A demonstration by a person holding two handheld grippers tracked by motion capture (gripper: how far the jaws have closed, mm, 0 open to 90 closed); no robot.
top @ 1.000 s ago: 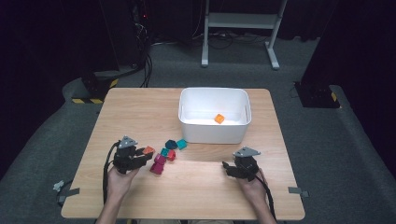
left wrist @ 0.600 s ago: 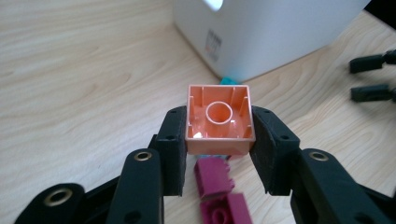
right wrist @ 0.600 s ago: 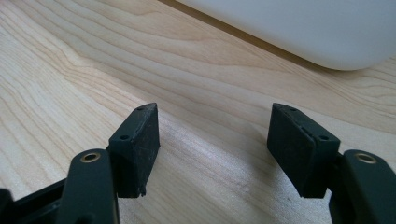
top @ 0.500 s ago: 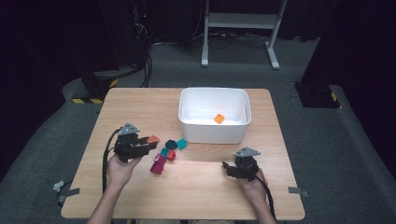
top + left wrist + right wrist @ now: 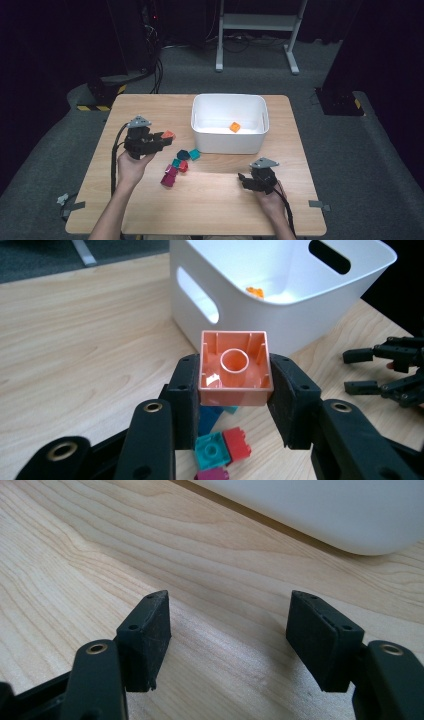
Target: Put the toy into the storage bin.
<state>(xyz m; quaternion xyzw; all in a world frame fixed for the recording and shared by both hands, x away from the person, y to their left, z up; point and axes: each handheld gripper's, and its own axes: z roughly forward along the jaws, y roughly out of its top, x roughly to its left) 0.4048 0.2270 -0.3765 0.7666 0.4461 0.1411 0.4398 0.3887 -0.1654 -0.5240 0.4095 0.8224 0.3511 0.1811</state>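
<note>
My left gripper [image 5: 235, 385] is shut on a salmon-orange brick [image 5: 235, 367], hollow underside facing its camera; in the high view that gripper [image 5: 162, 137] hovers above the table with the brick [image 5: 168, 134], left of the white bin [image 5: 227, 142]. An orange brick [image 5: 234, 127] lies inside the bin [image 5: 280, 300]. Below the held brick lies a pile of teal [image 5: 212, 450], red [image 5: 237, 444] and magenta [image 5: 170, 176] bricks. My right gripper [image 5: 243, 181] rests low on the table at the front right, open, nothing between its fingers [image 5: 147, 630].
The wooden table [image 5: 210, 200] has bare room in front and at the left. The bin's wall [image 5: 325, 510] stands just beyond my right gripper. Past the table's far edge are dark floor, cables and a white stand [image 5: 257, 30].
My left gripper has risen from the brick pile with the salmon-orange brick and moved toward the bin. The right gripper has stayed in place.
</note>
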